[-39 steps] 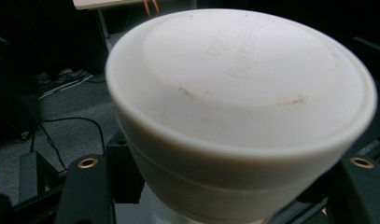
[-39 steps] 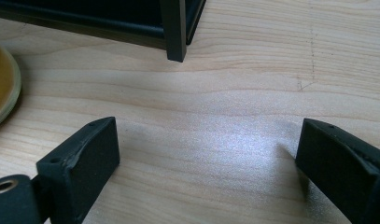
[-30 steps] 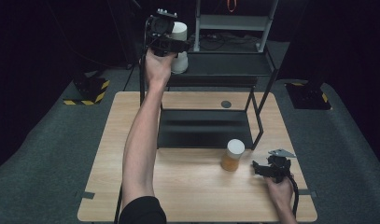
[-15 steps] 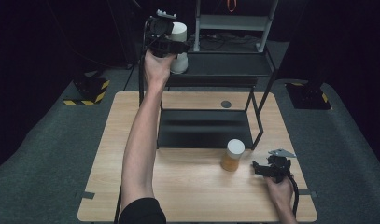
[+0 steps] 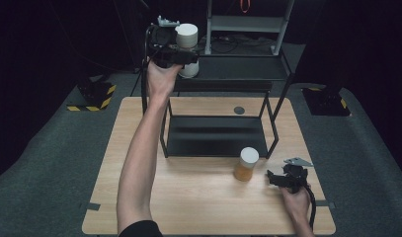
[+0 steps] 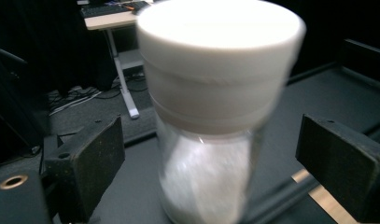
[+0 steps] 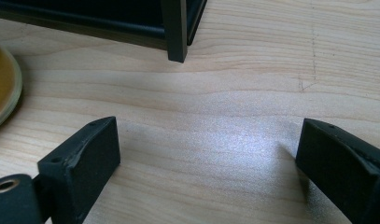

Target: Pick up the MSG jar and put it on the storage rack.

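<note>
High view: the left hand-held gripper (image 5: 181, 57) is raised at the far left corner of the black shelf rack (image 5: 267, 79), level with its upper shelf, where a white-lidded jar (image 5: 187, 49) of pale powder stands upright. The left gripper view shows that jar (image 6: 215, 116) between the two black jaws, with a clear gap on either side; the jaws have just been opening and neither pad presses on the glass. The jar's base is blurred there, so it probably rests on the dark top shelf, though the contact itself is hard to make out. Its lid is on.

Nearer the person, a second jar (image 5: 247, 164) with a white lid and amber contents stands upright on the wooden surface (image 5: 188, 197), just in front of the rack's front right leg. The right hand-held gripper (image 5: 280, 178) rests low over the surface just to the right of this amber jar, not touching it. In the right gripper view its jaws stand well apart with bare wood between them; the rounded edge of the amber jar (image 7: 3, 88) shows at the left, and the rack's leg (image 7: 176, 32) stands ahead. A small dark disc (image 5: 239, 110) lies on the surface behind the rack's lower shelf.
</note>
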`<state>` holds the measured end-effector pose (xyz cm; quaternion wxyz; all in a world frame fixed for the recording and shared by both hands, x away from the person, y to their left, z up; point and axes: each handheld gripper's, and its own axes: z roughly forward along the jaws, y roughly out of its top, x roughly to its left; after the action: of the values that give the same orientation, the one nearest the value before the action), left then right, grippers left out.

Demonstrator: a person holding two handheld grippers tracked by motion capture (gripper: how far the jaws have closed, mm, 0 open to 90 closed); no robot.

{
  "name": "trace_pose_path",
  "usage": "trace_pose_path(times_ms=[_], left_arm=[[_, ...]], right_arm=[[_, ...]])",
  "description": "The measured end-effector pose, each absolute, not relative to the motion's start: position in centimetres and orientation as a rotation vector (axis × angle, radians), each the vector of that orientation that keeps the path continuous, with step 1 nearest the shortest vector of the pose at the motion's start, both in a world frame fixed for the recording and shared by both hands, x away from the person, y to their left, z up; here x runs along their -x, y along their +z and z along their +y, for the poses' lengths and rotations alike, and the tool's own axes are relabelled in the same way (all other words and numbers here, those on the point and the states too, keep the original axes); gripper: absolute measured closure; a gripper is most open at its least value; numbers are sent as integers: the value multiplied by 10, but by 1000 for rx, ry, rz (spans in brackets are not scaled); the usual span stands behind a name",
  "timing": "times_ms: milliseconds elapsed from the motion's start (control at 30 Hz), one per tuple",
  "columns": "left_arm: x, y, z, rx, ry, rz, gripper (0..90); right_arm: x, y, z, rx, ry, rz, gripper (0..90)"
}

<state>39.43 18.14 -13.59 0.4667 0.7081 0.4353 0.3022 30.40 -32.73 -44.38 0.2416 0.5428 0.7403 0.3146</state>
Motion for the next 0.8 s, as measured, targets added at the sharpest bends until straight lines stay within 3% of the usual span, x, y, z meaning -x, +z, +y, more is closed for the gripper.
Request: trace_pose_path(times_ms=[800], left_arm=[[-330,-206,205,-1862,565,999,78]], right_arm=[[-304,-444,-327,-1484,858,2022,56]])
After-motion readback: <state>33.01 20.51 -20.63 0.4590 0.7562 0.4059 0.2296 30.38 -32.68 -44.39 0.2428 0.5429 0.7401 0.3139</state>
